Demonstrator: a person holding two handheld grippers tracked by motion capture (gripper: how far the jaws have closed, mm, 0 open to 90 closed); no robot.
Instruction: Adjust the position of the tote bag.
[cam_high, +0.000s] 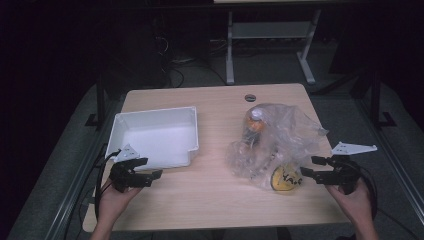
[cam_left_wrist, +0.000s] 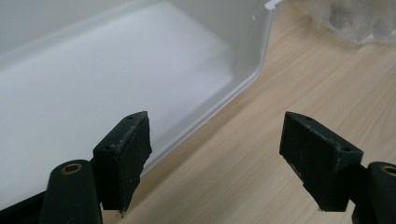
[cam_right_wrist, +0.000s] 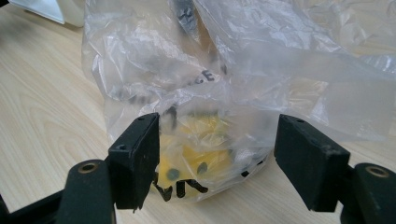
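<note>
Both tongs open: left tongs (cam_high: 150, 169) beside tray (cam_high: 150, 116) rim, right tongs (cam_high: 308, 166) at bag (cam_high: 295, 125) edge.

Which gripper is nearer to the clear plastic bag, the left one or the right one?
Right. The right gripper, jaws open, is just beside the plastic bag, at its yellow end. The left gripper, also open, is across the table by the white tray.
</note>
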